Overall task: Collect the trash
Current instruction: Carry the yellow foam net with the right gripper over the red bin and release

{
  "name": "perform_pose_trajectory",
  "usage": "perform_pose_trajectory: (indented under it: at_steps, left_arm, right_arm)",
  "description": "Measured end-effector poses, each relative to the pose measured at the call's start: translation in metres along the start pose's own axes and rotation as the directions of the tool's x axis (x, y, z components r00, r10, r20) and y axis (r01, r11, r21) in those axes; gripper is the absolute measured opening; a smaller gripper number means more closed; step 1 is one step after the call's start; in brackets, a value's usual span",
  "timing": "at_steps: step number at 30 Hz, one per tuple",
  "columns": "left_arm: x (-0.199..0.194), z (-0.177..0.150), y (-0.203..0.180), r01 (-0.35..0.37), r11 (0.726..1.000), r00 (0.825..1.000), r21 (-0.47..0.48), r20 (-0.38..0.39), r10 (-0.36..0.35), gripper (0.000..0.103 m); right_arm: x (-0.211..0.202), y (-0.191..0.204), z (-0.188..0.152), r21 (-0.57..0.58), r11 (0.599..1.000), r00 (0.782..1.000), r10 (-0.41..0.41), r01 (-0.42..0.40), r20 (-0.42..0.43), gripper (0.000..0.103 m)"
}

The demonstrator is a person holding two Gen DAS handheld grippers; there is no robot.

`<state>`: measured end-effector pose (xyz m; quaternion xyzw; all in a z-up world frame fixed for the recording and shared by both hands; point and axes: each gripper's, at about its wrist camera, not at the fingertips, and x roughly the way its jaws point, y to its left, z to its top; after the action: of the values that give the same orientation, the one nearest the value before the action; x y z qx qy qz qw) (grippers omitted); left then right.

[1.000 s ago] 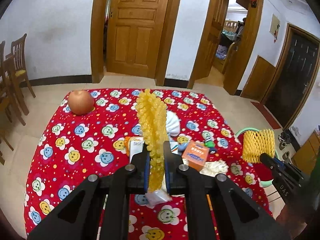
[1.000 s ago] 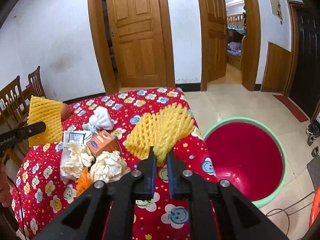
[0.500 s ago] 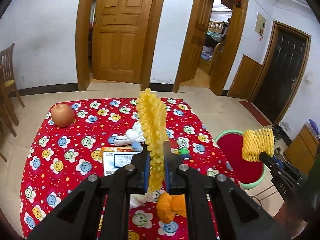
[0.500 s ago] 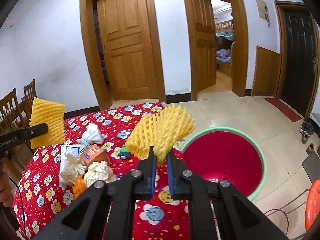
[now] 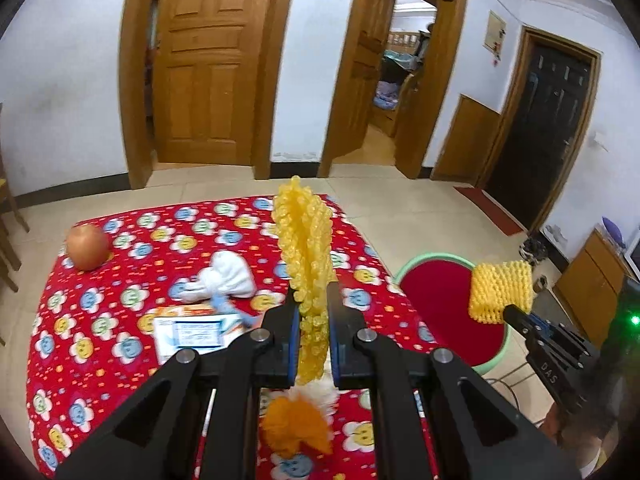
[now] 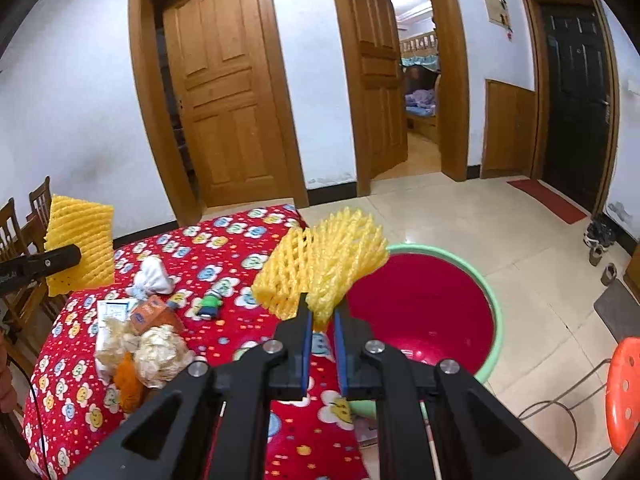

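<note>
My left gripper [image 5: 313, 312] is shut on a yellow foam fruit net [image 5: 304, 248], held edge-on above the table with the red flowered cloth [image 5: 120, 312]. My right gripper [image 6: 320, 320] is shut on a second yellow foam net [image 6: 324, 260], held near the table's right edge beside the red basin with a green rim [image 6: 420, 312]. In the left wrist view the right gripper [image 5: 508, 314] and its net [image 5: 500, 296] hang over the basin [image 5: 448, 312]. The left gripper's net also shows in the right wrist view [image 6: 80, 248].
On the cloth lie an apple [image 5: 87, 247], a white cloth wad [image 5: 228, 280], a printed packet [image 5: 192, 334], an orange box [image 6: 150, 314], crumpled paper [image 6: 160, 354], orange peel [image 5: 296, 428] and a small green toy [image 6: 210, 304]. An orange stool [image 6: 624, 392] stands right; chairs [image 6: 24, 240] left.
Both grippers have risen and moved right with their nets. The right net has moved from over the table toward the red basin.
</note>
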<state>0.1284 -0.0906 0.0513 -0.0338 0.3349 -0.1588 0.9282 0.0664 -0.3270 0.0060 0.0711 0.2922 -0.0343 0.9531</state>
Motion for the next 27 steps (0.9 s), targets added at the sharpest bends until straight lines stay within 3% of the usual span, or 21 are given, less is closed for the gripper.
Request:
perform_pose_trajectory:
  at_steps: [11,19,27]
  left_arm:
    - [0.059,-0.004,-0.070,0.104,0.991,0.990,0.089,-0.103,-0.095,0.011]
    - [0.107,-0.017,-0.114,0.167,0.977,0.971,0.133,-0.195,-0.139,0.011]
    - [0.136,-0.026,-0.142,0.207,0.966,0.954,0.156,-0.253,-0.163,0.013]
  right_arm:
    - [0.025,-0.059,-0.009,0.070,0.995,0.994,-0.069,0.075,-0.083,0.012]
    - [0.045,-0.091,-0.016,0.107,0.989,0.987,-0.085,0.100,-0.135,0.014]
    - [0.053,-0.114,-0.019,0.148,0.985,0.987,-0.069,0.091,-0.148,0.036]
